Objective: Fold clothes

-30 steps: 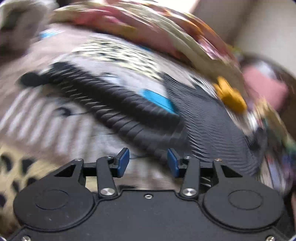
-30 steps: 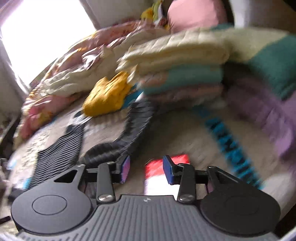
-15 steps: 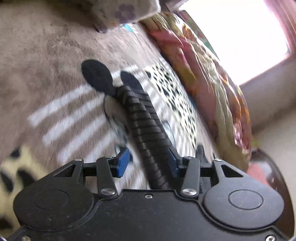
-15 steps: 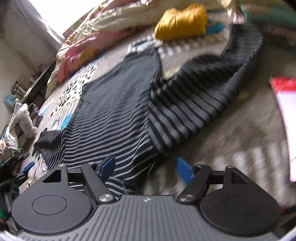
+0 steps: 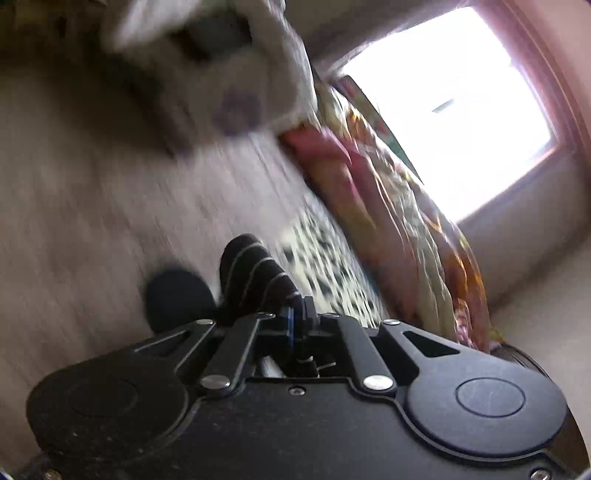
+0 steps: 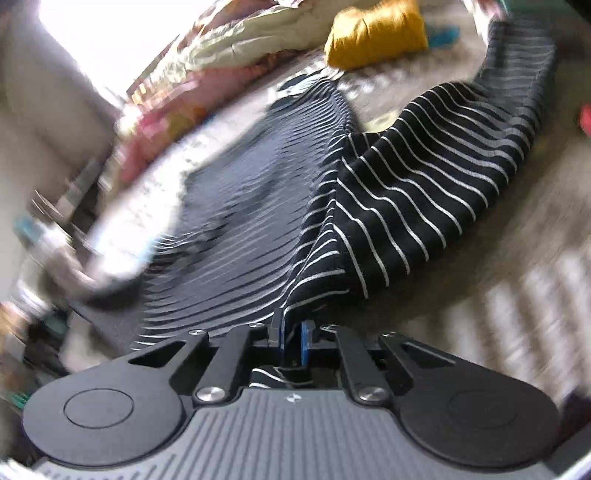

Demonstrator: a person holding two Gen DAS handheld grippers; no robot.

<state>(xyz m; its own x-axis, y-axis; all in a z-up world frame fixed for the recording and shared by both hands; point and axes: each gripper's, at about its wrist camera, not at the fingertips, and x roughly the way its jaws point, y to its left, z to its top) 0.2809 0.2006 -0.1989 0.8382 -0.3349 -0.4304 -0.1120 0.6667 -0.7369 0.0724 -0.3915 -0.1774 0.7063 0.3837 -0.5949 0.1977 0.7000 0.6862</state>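
Black striped garment [image 6: 406, 184]: left tongs [image 5: 297, 326] and right tongs [image 6: 291, 339], apart half a second ago, now clamp its edges, ready to lift.

No readable text, number or brand shows in either view; only a small, illegible white mark sits on the right hand-held gripper [image 6: 294, 334] body.

2 tools [image 5: 295, 326] [image 6: 293, 338], jaws clamped tight.

- A bed [image 6: 498, 258] covered in beige plush.
- On it: black striped garment [image 6: 406, 192], mustard-yellow bundle [image 6: 376, 33], floral quilt [image 5: 388, 206].
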